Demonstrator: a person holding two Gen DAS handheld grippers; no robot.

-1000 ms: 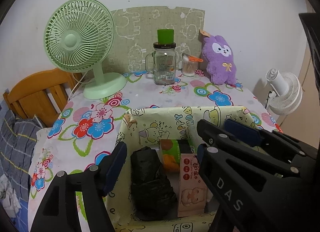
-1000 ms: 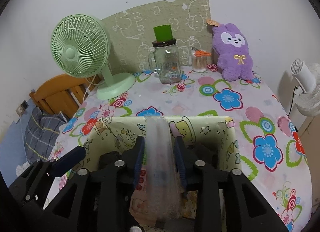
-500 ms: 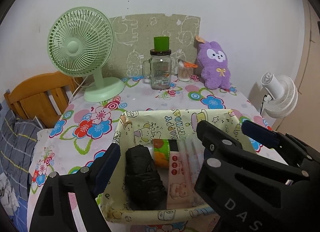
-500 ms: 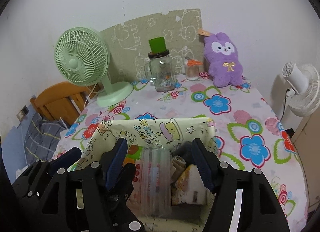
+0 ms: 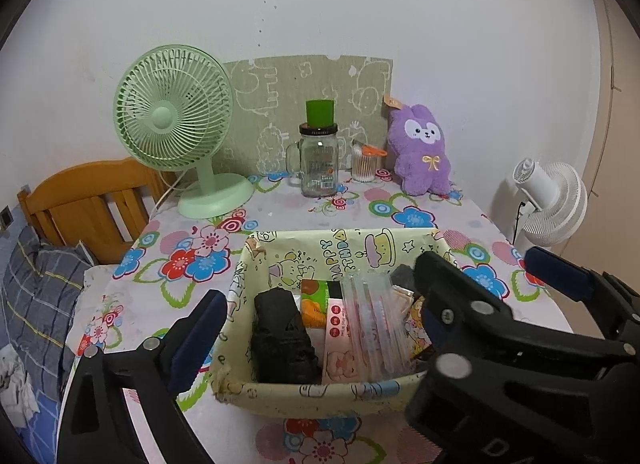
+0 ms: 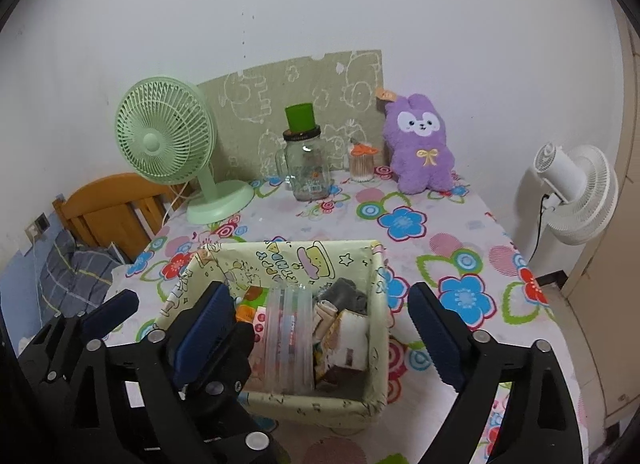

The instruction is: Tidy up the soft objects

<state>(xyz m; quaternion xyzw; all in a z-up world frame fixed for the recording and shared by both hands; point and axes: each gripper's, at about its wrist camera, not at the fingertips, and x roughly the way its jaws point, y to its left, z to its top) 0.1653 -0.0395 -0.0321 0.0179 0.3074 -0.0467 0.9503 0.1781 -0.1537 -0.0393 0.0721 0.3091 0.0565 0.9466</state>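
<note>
Soft packets fill the cartoon-printed fabric basket (image 5: pixel 308 394) that sits on the near part of the flower-patterned tablecloth (image 5: pixel 280 207); a clear plastic sleeve (image 6: pixel 289 338) stands upright in the middle of the basket, leaning slightly, with a pink packet (image 5: pixel 335 340) touching its left side and a black crumpled bag (image 5: pixel 282 338) further left against the basket wall; an orange and green pack (image 5: pixel 314 302) lies behind the pink one; on the right side of the basket a grey folded cloth (image 6: pixel 348 296) and a white and yellow packet (image 6: pixel 348 340) are pressed together; the left gripper (image 5: pixel 316 318) is spread wide with nothing between its jaws, its blue-padded fingers (image 5: pixel 198 336) straddling the basket's left half from above; the right gripper (image 6: pixel 320 320) is likewise wide apart and empty, one pad just beside the sleeve's left, the other out past the basket's right rim; neither touches the sleeve; at the far edge of the table a purple plush rabbit (image 6: pixel 420 143) leans upright against the wall, just beside a small jar of cotton swabs (image 6: pixel 361 165); a glass mug jar (image 6: pixel 306 169) with a green cup (image 6: pixel 300 116) on its lid stands between the swabs and a green desk fan (image 6: pixel 172 143); a white fan (image 6: pixel 576 193) stands off the table to the right; a wooden chair (image 5: pixel 88 199) shows on the left
</note>
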